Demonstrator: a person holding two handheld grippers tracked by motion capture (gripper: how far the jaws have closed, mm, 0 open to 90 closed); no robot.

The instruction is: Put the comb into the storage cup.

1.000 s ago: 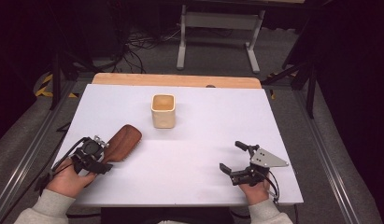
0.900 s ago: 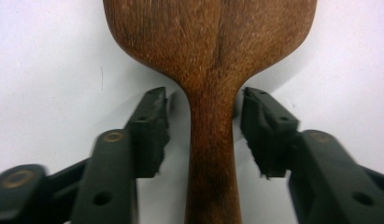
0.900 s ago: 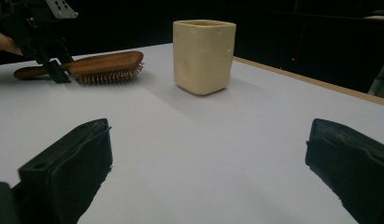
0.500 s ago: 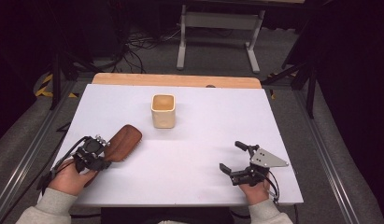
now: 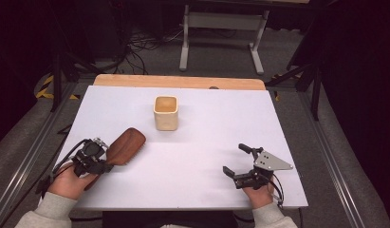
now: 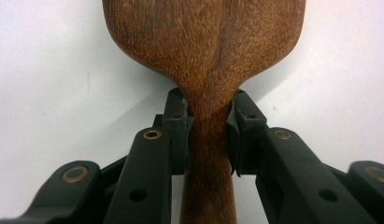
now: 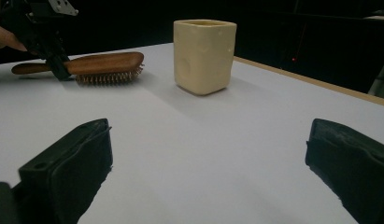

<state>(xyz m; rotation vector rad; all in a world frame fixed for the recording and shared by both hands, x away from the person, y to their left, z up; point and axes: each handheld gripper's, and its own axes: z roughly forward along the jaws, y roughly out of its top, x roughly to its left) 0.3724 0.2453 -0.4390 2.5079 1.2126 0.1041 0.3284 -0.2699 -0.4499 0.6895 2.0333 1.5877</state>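
Left gripper view: left gripper (image 6: 208, 119) clamps hairbrush (image 6: 206, 42) handle; right gripper (image 7: 203, 163) wide

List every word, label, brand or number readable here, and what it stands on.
None: the wooden hairbrush, the cream cup, the white table and both grippers carry no readable text. The only marking is yellow-and-black hazard striping on the floor, without words.

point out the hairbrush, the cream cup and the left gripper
hairbrush (image 5: 128, 144), high view, on its wooden back
cream cup (image 7: 204, 53), right gripper view, on its front wall
left gripper (image 6: 209, 122), left gripper view, midway between its fingertips, shut on the brush neck
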